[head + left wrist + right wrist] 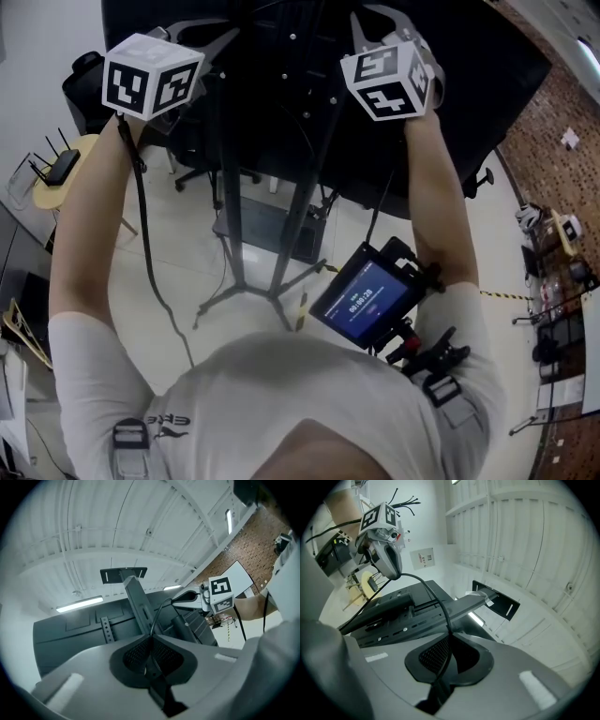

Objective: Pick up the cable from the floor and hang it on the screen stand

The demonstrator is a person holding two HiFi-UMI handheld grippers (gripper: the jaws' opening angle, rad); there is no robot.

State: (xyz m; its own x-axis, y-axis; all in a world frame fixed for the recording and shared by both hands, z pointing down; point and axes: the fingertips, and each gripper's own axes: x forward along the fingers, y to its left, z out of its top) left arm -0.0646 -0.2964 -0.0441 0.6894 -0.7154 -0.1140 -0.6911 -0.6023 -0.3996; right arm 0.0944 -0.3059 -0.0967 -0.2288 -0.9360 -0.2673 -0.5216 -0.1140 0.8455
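A thin black cable [159, 609] runs taut between my two grippers, both raised in front of the back of the black screen [309, 103]. My left gripper [151, 637] is shut on the cable, and my right gripper [449, 637] is shut on it too. In the head view a long end of the cable [145, 234] hangs from the left gripper [202, 37] down to the floor. The right gripper [370, 23] is up against the screen's back. The stand's grey upright post [138, 604] and its top bracket [496, 600] lie just beyond the jaws, under the stretched cable.
The stand's spread legs [248, 292] rest on the pale floor below. A small round table [56, 183] with a router is at the left, near a black chair [84, 80]. A device with a lit display [370, 295] hangs on the person's chest.
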